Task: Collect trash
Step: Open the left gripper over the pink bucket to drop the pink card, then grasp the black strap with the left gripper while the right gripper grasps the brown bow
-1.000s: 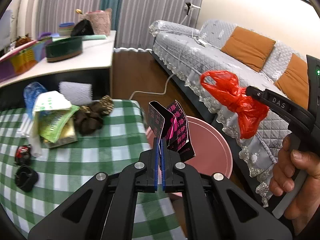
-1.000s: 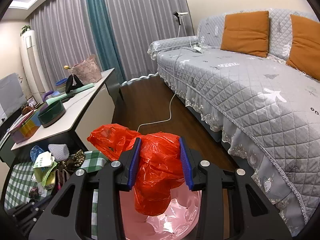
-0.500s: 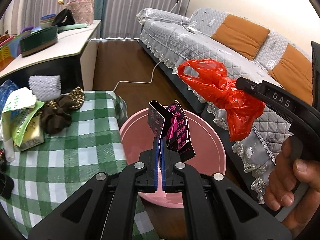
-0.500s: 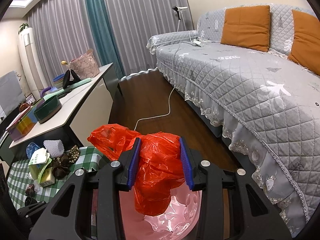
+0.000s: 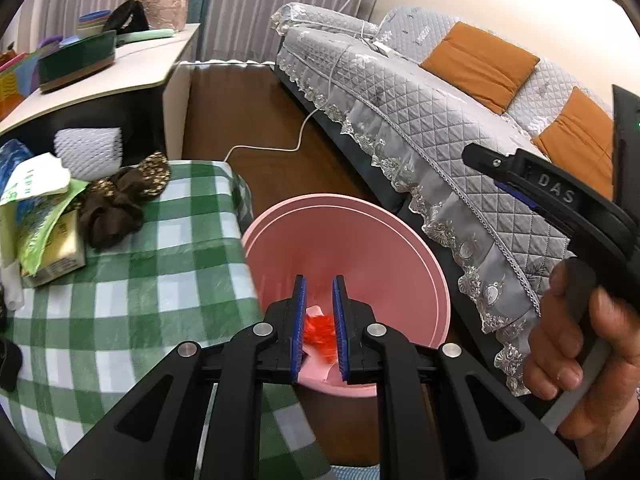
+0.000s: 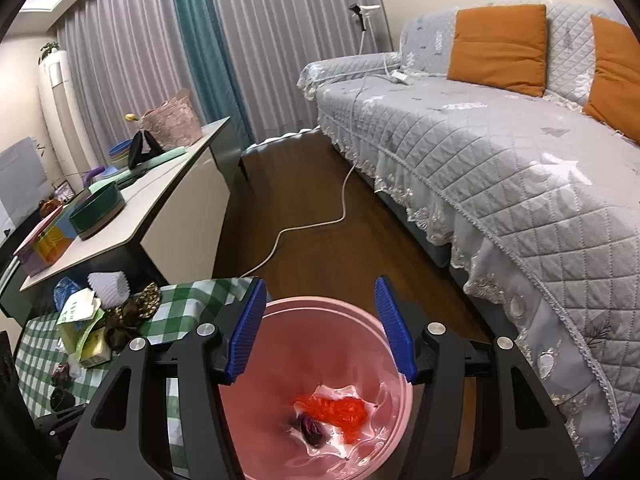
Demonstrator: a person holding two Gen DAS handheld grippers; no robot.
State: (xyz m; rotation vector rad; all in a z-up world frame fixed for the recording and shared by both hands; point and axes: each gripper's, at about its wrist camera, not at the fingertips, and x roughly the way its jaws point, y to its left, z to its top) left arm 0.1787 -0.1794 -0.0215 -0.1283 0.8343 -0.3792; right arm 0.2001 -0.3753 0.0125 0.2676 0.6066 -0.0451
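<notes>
Living room, grey quilted sofa (image 6: 500, 152) behind | round pink plastic bin (image 6: 384, 328) standing off the checked table's right edge, now holding red plastic bag (image 6: 340, 410) and dark wrapper (image 6: 310, 428) | right gripper (image 6: 322, 328) and left gripper (image 5: 319, 320) both opening, emptied since a second ago | table litter is waiting.

bin (image 6: 384, 322) pink plastic, glossy | bag (image 6: 332, 410) red thin plastic, crinkly | tablecloth (image 5: 132, 280) checked cloth, matt

red bag (image 6: 334, 410) dropped in bin (image 6: 280, 432), wrapper (image 6: 312, 430) too
</notes>
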